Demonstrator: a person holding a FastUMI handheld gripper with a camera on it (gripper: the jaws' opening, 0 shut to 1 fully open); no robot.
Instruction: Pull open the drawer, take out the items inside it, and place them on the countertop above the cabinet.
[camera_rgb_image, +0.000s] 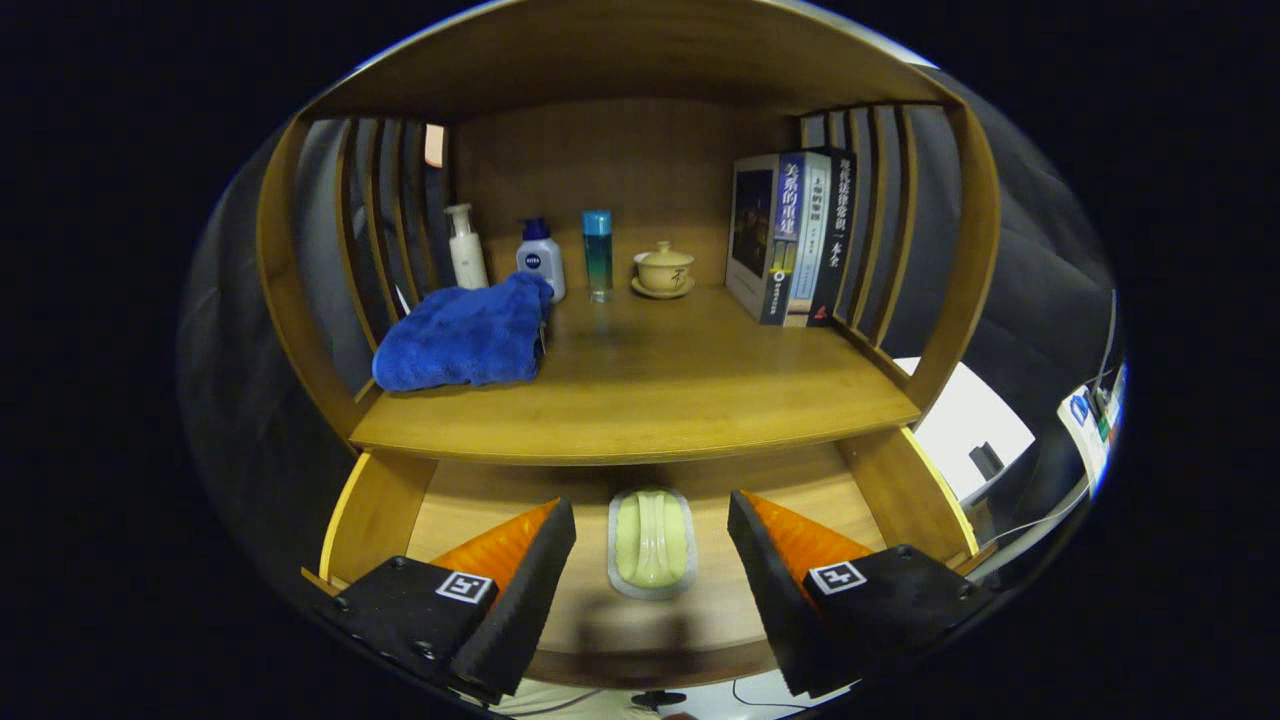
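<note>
Lying on the wooden floor of the open drawer (470, 500), a pale green oblong item in a clear sealed packet (652, 543) sits lengthwise, in line with the gap between the gripper fingers and just ahead of them. The gripper (652, 570) hovers above the drawer with its two fingers spread wide; neither finger touches the packet, and nothing is held between them. Each finger carries a square black-and-white marker on its upper face. The drawer is pulled out beneath the countertop (660, 390), its side walls visible to either side of the fingers. On the countertop, a folded blue towel (465, 338) rests at the left, close to the slatted side panel. Behind the towel, along the back wall, stand a white pump bottle (466, 247), a white bottle with a blue cap (541, 258) touching or just behind the towel's upper corner, and a slim blue-green bottle (598, 254). A lidded tan tea cup on a saucer (663, 271) stands to the right of the slim bottle, apart from it. Three upright books (790, 238) lean together at the right, against the slatted panel on that side. A wooden top board spans the shelf compartment above these items. Cables lie on the floor beyond the right side of the cabinet.
</note>
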